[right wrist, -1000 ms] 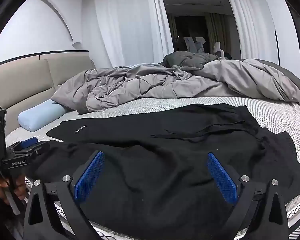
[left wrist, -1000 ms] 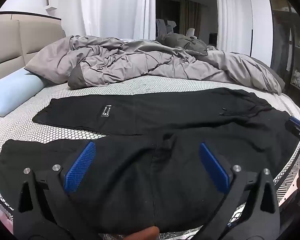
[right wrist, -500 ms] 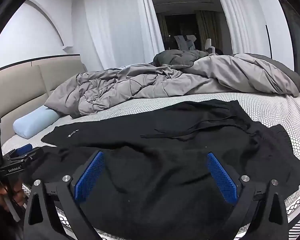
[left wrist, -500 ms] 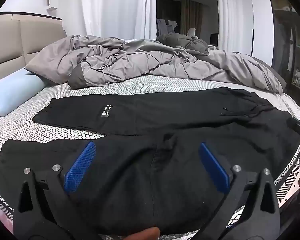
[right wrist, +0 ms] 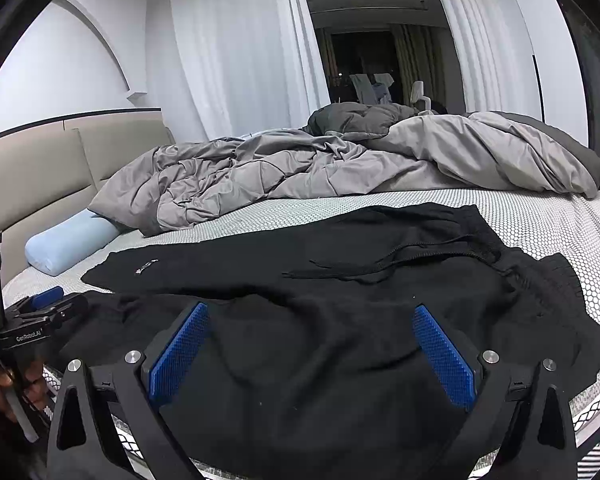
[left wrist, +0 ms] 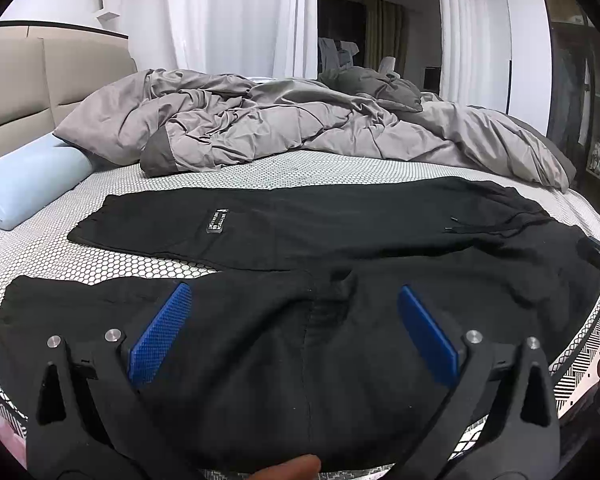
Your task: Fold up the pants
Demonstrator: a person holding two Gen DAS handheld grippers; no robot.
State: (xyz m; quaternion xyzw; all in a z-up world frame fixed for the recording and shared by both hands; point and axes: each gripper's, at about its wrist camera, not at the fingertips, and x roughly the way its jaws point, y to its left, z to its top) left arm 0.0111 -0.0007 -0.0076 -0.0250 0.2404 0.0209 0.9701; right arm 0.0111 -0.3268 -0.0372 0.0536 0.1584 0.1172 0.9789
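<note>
Your left tongs (left wrist: 292, 332) hang spread wide over the near leg of the black pants (left wrist: 340, 240), nothing between the blue pads (left wrist: 160, 332); your right tongs (right wrist: 312, 356) are spread just the same, above the seat end near the waistband (right wrist: 540, 280). You seem placed this way to take the near edge at two spots along its length, so the near leg can be lifted as one strip and laid over the far leg without sagging in the middle.

The pants lie across the near part of the bed (left wrist: 260, 168), legs running toward 9 o'clock and waist toward 3 o'clock in the left view, with a strip of honeycomb sheet showing between the two legs at about 8 o'clock. A small label (left wrist: 217, 222) sits on the far leg, and the drawstring (right wrist: 340, 272) trails loose below the waist.

Beyond, from 10 to 2 o'clock, the rumpled grey duvet (left wrist: 300, 128) is just past the far leg; a fold carried too far could catch it. The pale blue pillow (left wrist: 28, 184) at 9 o'clock lies clear of the cuffs. Mind the drawstring, which could snag in a pinch near the waist.
</note>
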